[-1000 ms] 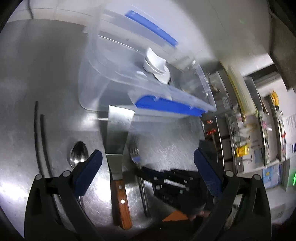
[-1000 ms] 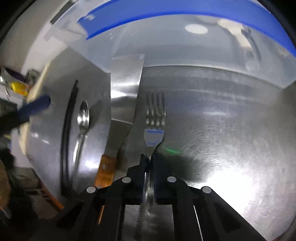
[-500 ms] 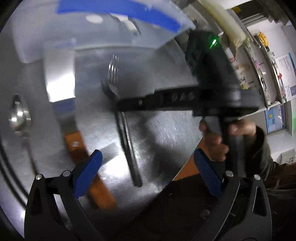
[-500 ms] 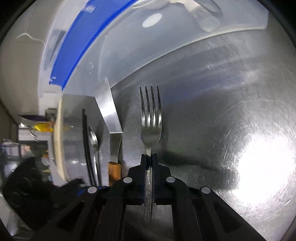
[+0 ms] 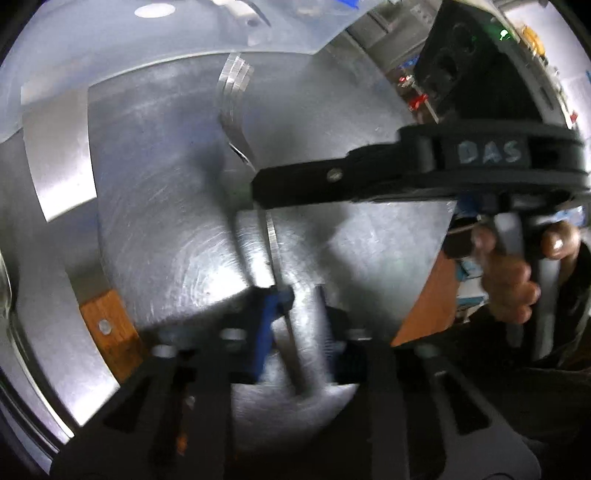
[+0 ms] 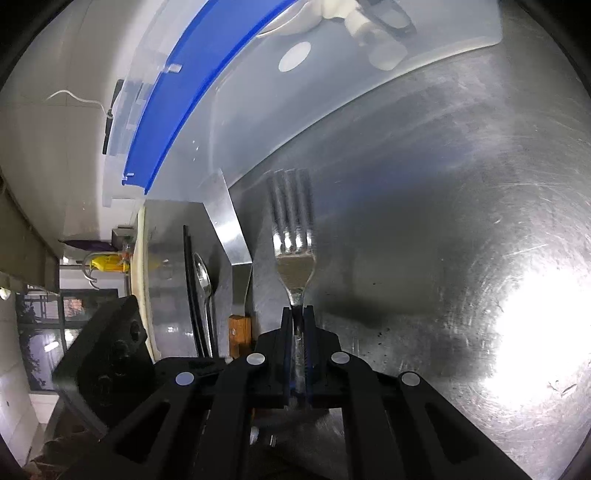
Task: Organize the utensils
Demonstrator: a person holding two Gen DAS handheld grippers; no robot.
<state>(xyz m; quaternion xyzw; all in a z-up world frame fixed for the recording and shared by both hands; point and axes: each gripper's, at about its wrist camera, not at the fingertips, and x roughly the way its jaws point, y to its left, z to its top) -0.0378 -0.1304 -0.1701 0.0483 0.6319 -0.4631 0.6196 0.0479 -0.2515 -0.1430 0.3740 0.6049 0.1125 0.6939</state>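
My right gripper (image 6: 297, 314) is shut on the neck of a steel fork (image 6: 293, 236), tines pointing at the clear plastic bin with blue rim (image 6: 173, 96). In the left wrist view the fork (image 5: 236, 92) runs from its tines near the bin down to my left gripper (image 5: 299, 306), whose blue-padded fingers (image 5: 271, 306) stand close on either side of the handle end; blur hides whether they touch it. The right gripper (image 5: 258, 188) crosses that view from the right. A steel spatula with wooden handle (image 5: 59, 140) lies left of the fork. A spoon (image 6: 202, 277) lies beside it.
The steel table (image 6: 461, 221) has bare room right of the fork. The bin holds white ceramic spoons (image 6: 354, 14). Black chopsticks (image 6: 192, 288) lie by the spoon. Shelves with clutter (image 5: 413, 92) stand beyond the table edge.
My left gripper has moved in over the fork's handle end and its fingers have closed from wide open to a narrow gap. The right gripper stays shut on the fork, now a little lifted.
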